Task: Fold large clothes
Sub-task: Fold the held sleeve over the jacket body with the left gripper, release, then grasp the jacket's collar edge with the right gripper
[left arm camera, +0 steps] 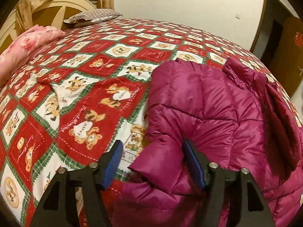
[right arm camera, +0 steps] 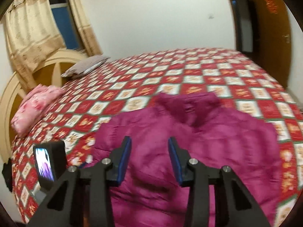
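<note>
jacket [left arm camera: 212,102]: magenta quilted puffer, lies on the bed near its front edge, collar [right arm camera: 186,105] toward the far side. One sleeve [left arm camera: 151,157] looks folded in over the body, cuff end pointing at the left gripper.
handling: judged light, soft, springy. The fill will puff back after a fold, so press the creases down. Shell is shiny nylon-like, likely slick, so a shallow pinch may slip.
where to grip: bite deep on a stitched seam, hem or cuff edge, not on a bulging panel. Shoulder seams and bottom corners look best for a half fold.
texture: stitched channels make puffy ribs. Glossy, wrinkled near the sleeve.
left gripper [left arm camera: 152,162]: jaws apart, blue pads either side of the sleeve end, not pressing it. Nothing held.
right gripper [right arm camera: 149,158]: jaws apart, narrower gap, above the jacket body. Nothing between them. View is motion-blurred.
bed [left arm camera: 98,87]: red, white and green bear-print cover, soft, slightly rumpled at left. May drag along with the jacket.
around: pink folded blanket [left arm camera: 28,43] and striped pillow [left arm camera: 90,17] by the headboard, well apart from the jacket.
</note>
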